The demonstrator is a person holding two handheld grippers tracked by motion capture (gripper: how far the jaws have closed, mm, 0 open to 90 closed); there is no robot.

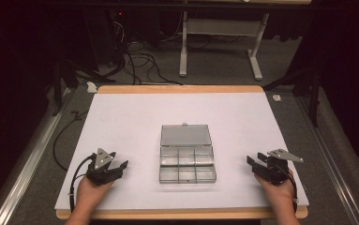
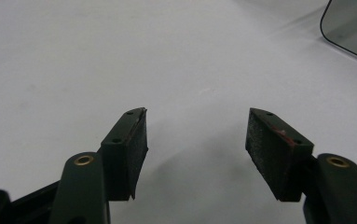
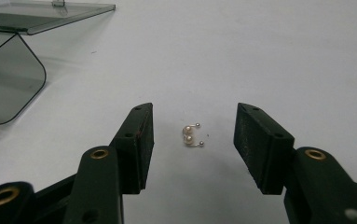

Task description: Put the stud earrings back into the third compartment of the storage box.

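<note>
**Right gripper lined up on pearl studs**

Right gripper jaws wide, 2 pearl studs lying on the mat between them, untouched. Judgement: drop straight down, close slowly, catch both pearls on the pads; they're tiny and could skid. Left gripper open, empty, near the box. Box sits mid-mat, lid flat open, 6 compartments. White mat on wood table; dark room, cables on floor behind.

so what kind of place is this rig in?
Probably a lab recording bench: a white table in a dark room, loose cables on the floor behind it, and a clear compartment box between a person's two hand-held grippers.
</note>
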